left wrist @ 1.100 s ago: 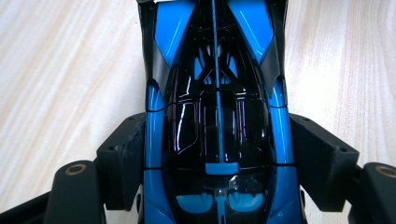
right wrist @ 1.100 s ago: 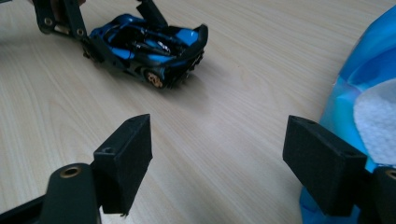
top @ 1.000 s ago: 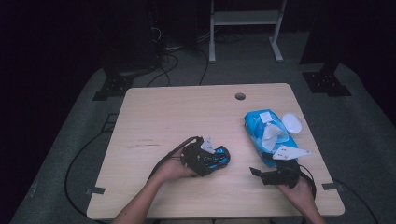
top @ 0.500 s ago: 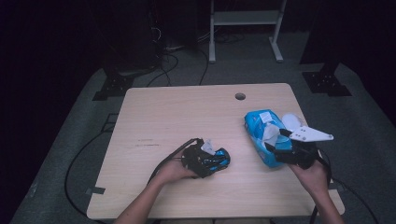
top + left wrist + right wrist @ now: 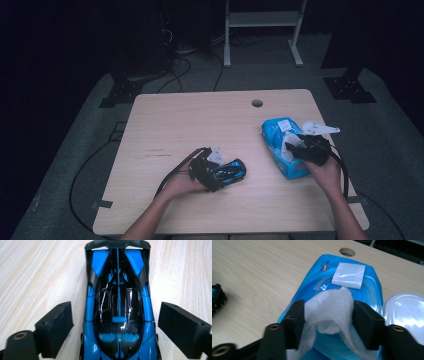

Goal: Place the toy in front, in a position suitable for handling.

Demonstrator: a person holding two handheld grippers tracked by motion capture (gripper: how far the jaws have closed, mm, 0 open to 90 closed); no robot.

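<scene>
A blue and black toy racing car point(image 5: 117, 302) lies on the wooden table point(image 5: 190, 120). My left gripper point(image 5: 120, 330) straddles it; its jaws have just been opening, and bare table shows between each pad and the car's flanks. In the high view the left gripper point(image 5: 222, 172) and the car point(image 5: 231, 172) sit at front centre. A blue wipe pack point(image 5: 312, 287) lies at the right with its clear lid point(image 5: 404, 307) flipped open. My right gripper point(image 5: 332, 320) has just been closing and its pads press both sides of a white wipe point(image 5: 329, 307) sticking up from the pack point(image 5: 274, 135).
A round cable hole point(image 5: 257, 103) lies near the table's far edge, beyond the pack. Cables trail from both grippers toward the front edge. Dark floor, cables and a white metal stand point(image 5: 260, 20) lie behind the table.
The right gripper moved from the front right of the table to over the wipe pack and closed round the wipe. The left gripper's jaws spread away from the car; that hand stayed put.
</scene>
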